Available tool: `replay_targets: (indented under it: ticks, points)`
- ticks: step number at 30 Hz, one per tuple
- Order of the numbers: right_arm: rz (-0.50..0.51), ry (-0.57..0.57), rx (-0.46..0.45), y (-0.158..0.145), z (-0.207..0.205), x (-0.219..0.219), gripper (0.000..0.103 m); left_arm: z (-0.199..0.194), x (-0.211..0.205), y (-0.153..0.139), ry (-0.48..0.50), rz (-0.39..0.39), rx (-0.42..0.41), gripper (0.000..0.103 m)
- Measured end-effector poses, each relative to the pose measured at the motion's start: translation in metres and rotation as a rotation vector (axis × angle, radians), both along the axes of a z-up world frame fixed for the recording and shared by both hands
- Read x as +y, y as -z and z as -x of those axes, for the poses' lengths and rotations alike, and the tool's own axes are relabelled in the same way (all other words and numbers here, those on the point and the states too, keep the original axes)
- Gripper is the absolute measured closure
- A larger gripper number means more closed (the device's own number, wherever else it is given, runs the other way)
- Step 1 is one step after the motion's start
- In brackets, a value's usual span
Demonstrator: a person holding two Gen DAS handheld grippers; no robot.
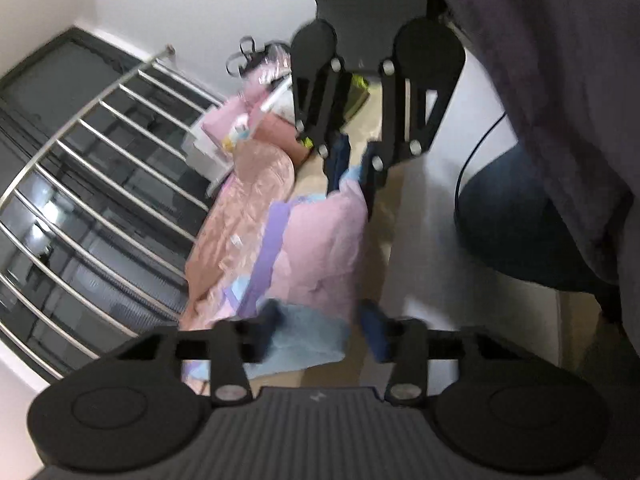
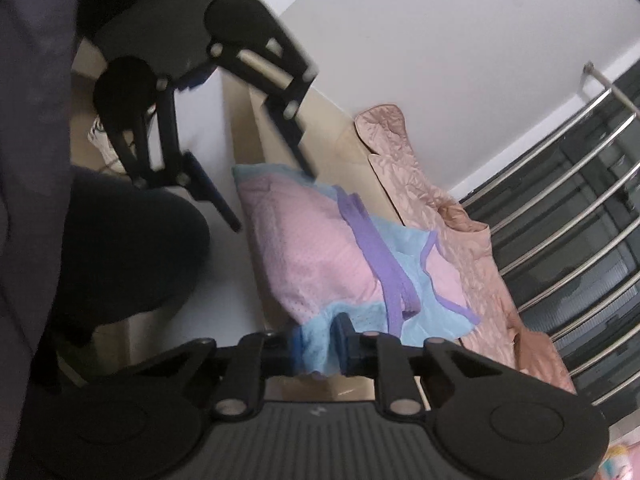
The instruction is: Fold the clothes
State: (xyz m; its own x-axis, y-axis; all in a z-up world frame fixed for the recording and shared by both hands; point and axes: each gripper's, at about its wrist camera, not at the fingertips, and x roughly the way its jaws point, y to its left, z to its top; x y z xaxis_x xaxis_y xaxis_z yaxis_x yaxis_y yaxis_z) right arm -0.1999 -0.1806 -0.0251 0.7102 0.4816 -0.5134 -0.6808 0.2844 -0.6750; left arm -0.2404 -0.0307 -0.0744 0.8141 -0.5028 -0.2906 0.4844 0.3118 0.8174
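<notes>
1. The pink mesh garment, trimmed in light blue and purple, is lying bunched on the beige desk, filling the centre of both views.
2. The right gripper is sitting at the bottom centre of its own view. Its jaws are standing narrow and pinching the garment's light-blue edge, which is bunching up between them.
3. In the left wrist view the same gripper is showing at the upper centre, reaching down to the far blue corner of the garment.
4. The left gripper is holding its jaws wide apart and gripping nothing. In its own view, at the bottom centre, a light-blue part of the garment is lying between them.
5. In the right wrist view that gripper is showing at the upper left, with one fingertip just beside the garment's far blue corner; whether it is touching the cloth cannot be told through the blur.
6. A peach quilted cloth is lying just beside the garment, between it and a metal rail of slanted bars.
7. A heap of pink things is sitting at the far end of the desk, upper centre of the left wrist view.
8. The person's dark trouser leg is showing beside the desk edge.
</notes>
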Motion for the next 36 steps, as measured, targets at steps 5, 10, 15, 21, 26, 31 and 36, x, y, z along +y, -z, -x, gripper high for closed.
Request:
replay_targets:
  ticks: [5,10,15,21,26,31,36]
  points:
    - [-0.022,0.014,0.045,-0.01,-0.001,-0.001,0.091,-0.003,0.004,-0.007,-0.001,0.012,0.067,0.084]
    - [-0.087,-0.003,0.156,-0.024,0.0,-0.008,0.096,-0.01,0.017,-0.034,0.001,0.104,0.207,0.089]
    - [-0.222,-0.004,0.27,-0.052,-0.022,-0.027,0.097,-0.042,0.041,-0.082,0.005,0.349,0.421,0.091]
    - [-0.394,0.082,0.34,-0.086,-0.1,-0.027,0.095,-0.134,0.061,-0.123,-0.142,0.663,0.597,0.087]
    - [-0.509,0.371,0.315,-0.077,-0.166,-0.017,0.055,-0.197,0.088,-0.107,-0.469,0.921,0.831,0.063]
    - [-0.686,0.401,0.416,-0.075,-0.155,-0.047,0.044,-0.171,0.105,-0.101,-0.542,1.012,0.848,0.041]
    - [-0.783,0.462,0.572,-0.056,-0.142,-0.047,0.045,-0.162,0.092,-0.099,-0.607,1.084,0.856,0.041]
